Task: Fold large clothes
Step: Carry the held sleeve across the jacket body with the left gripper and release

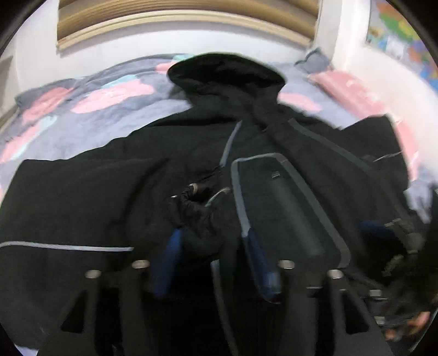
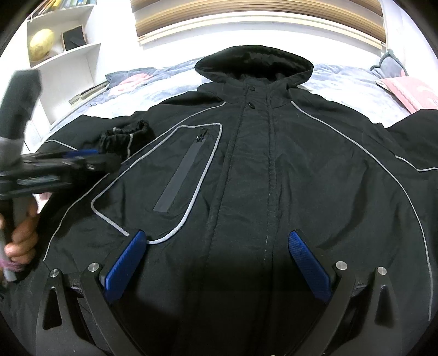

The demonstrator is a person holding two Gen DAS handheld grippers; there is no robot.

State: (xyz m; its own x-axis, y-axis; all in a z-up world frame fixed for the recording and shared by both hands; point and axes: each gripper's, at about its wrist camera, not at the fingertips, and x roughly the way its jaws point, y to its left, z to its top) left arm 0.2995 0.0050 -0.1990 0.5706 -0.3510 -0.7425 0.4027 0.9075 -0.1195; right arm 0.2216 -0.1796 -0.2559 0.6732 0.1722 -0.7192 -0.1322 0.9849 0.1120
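A large black hooded jacket (image 2: pixel 273 169) with grey piping lies front up on the bed, hood (image 2: pixel 254 64) at the far end. My left gripper (image 1: pixel 210 235) is shut on the jacket's sleeve cuff (image 1: pixel 197 213), bunched between its blue pads, and holds it over the jacket's chest. In the right wrist view the left gripper (image 2: pixel 109 161) shows at the left, with the cuff (image 2: pixel 126 135) just beyond it. My right gripper (image 2: pixel 216 238) is open and empty, hovering low over the jacket's front near the zipper placket.
The bed (image 2: pixel 342 79) has a grey and pink quilt. A pink pillow (image 2: pixel 410 90) lies at the far right. A white shelf (image 2: pixel 63 54) with a globe stands at the left. A headboard (image 2: pixel 260 22) and wall are behind.
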